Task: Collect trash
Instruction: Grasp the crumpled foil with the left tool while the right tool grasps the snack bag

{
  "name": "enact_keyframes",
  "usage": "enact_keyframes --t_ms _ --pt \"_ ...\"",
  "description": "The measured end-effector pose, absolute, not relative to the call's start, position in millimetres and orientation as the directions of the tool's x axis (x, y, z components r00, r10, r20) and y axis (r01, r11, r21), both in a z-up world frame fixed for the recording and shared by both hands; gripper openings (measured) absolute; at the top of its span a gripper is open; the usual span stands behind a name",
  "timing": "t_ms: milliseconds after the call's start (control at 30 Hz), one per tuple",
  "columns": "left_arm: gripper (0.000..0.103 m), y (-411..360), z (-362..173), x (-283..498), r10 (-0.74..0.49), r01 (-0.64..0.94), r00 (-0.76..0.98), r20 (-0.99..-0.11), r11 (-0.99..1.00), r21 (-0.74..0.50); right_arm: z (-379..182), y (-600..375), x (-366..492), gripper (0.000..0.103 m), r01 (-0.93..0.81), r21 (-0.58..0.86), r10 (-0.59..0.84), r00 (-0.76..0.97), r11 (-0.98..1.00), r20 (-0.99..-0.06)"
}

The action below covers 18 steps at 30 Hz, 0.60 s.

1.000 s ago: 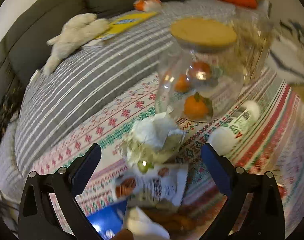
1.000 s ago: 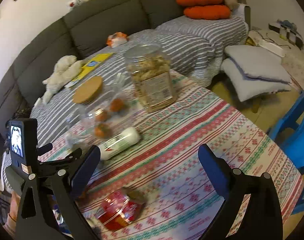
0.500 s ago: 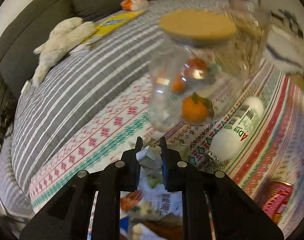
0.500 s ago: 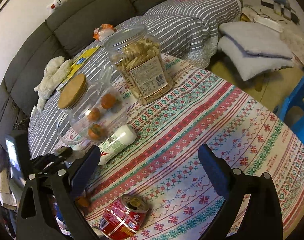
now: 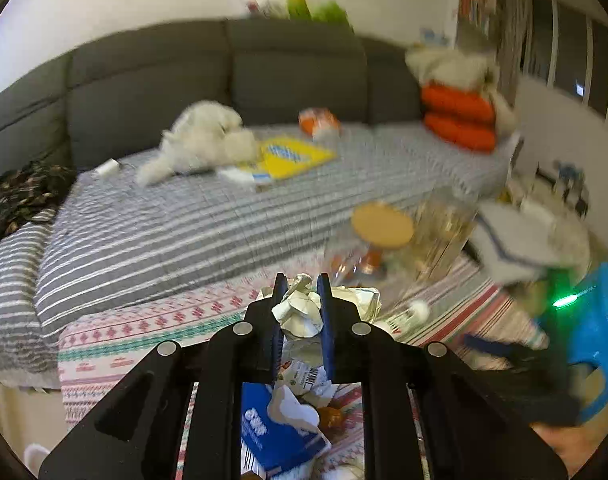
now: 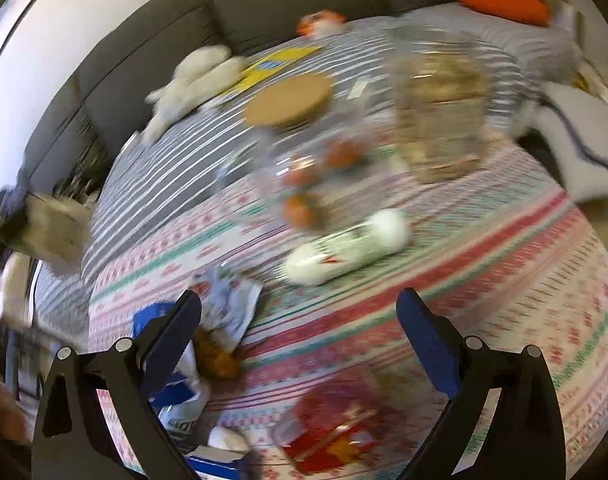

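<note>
Left wrist view puts the left gripper (image 5: 300, 304) at the near centre, its 2 blue-padded fingers (image 5: 326, 320) pressed in on a crumpled paper wad (image 5: 297, 312) that is pinched between them and raised above the tablecloth (image 5: 143, 328). Just below and nearer lie more scraps on the cloth: a printed wrapper (image 5: 304, 374) and a blue packet (image 5: 271, 436). Farther off to the right stands a clear jar with a cork lid (image 5: 382, 226), blurred, with a white bottle (image 5: 408, 316) lying near it. Beyond the table is a grey sofa (image 5: 223, 80) under a striped cover, bearing a white plush toy (image 5: 199, 140), a yellow book (image 5: 291, 156) and 2 orange cushions (image 5: 458, 118) at the far right.

In the right wrist view, the right gripper (image 6: 299, 316) is spread wide with nothing between its tips, hovering over the patterned cloth. A crushed red can (image 6: 328, 436) lies near, between the 2 fingers. At the near left sit the wrapper and blue packet; the white bottle lies farther out, touching or just beside the cork-lidded jar, too blurred to say which. A second clear jar (image 6: 440, 108) stands to the far right.
</note>
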<state>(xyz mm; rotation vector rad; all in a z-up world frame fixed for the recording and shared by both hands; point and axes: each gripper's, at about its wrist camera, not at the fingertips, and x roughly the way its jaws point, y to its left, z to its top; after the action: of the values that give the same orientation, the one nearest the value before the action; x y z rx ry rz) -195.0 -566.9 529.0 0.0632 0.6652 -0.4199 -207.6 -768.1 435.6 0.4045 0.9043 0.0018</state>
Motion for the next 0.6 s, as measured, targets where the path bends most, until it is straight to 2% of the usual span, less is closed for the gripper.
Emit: enact_keyframes --t_ms 100,200,367,467,533,600 --pt "0.014 -538.7 543.2 -225.7 -0.354 0.364 0.738 -0.575 0.926 -0.103 427.6 -746.2 -197.4 0.095 0.104 0.347 0.222 0.591 0.932 -0.775" --pt "0.014 -507.0 542.4 -256.9 -0.334 0.324 0.757 -0.562 0.938 -0.121 414.4 -731.8 -186.3 0.094 0.087 0.411 0.303 0.543 0.907 -0.783" --pt "0.014 -459.4 529.5 -284.0 -0.311 0.243 0.761 -0.57 0.95 -0.195 392.6 -713.5 -166.1 0.093 0.164 0.5 0.365 0.501 0.851 -0.785" --pt "0.014 -438.2 521.5 -292.6 -0.316 0.202 0.761 -0.567 0.945 -0.255 377.8 -711.5 -155.3 0.086 0.222 0.52 0.369 0.487 0.825 -0.792" --pt "0.014 -428.8 516.5 -294.1 -0.313 0.182 0.763 -0.566 0.944 -0.276 369.7 -712.3 -149.4 0.077 0.251 0.518 0.357 0.485 0.818 -0.799" --pt "0.014 -423.3 513.1 -296.9 -0.3 0.174 0.767 -0.568 0.948 -0.266 364.0 -712.3 -144.7 0.076 0.262 0.509 0.346 0.483 0.82 -0.805"
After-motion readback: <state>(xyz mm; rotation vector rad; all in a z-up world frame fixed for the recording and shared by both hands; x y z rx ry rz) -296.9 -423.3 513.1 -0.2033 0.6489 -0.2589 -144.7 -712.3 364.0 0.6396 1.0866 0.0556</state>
